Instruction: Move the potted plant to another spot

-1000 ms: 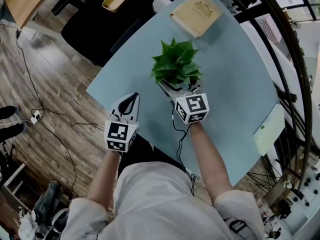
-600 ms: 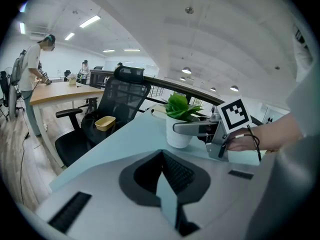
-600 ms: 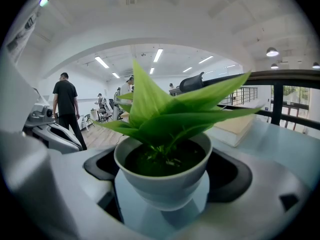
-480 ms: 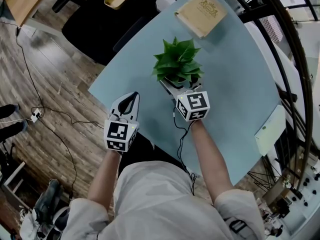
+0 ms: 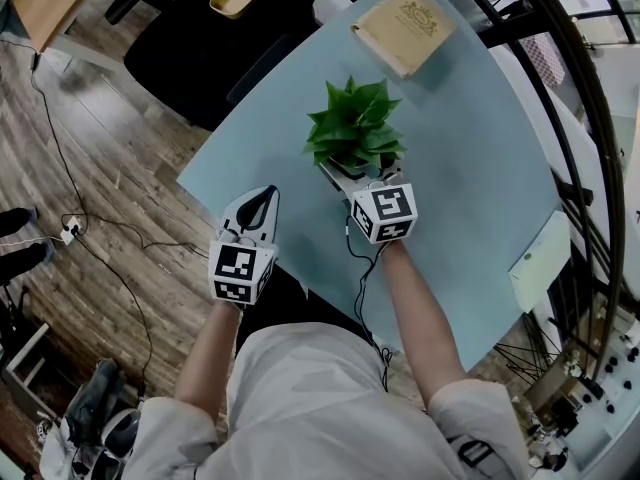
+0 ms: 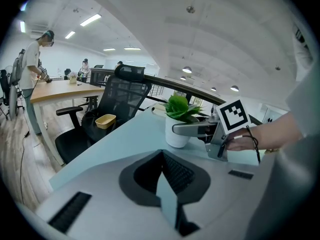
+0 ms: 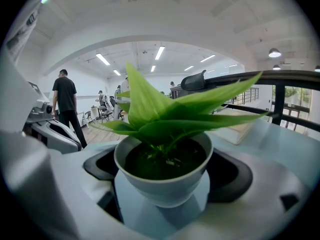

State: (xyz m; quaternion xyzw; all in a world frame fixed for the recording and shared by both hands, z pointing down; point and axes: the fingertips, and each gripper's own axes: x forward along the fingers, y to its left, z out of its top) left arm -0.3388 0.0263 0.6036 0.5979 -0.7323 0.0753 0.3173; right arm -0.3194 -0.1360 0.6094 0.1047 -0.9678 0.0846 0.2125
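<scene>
Right gripper (image 5: 360,175) has its jaws on either side of the small white ceramic pot (image 7: 165,186) of the green leafy plant (image 5: 352,123); the pads look pressed to the pot wall, so I read it as gripped. Plant stands on the pale blue desk (image 5: 470,148), left of centre, dead ahead of this gripper. Pot is upright, long axis vertical, leaves pointing up. Left gripper (image 5: 265,198) is closed and empty, at the near desk edge, well apart from the plant. Right hand is nearer; a straight lift looks the likely next move.

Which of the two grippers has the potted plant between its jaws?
The right gripper: its jaws hold the potted plant by the pot. The left gripper has its jaws together, empty.
</scene>
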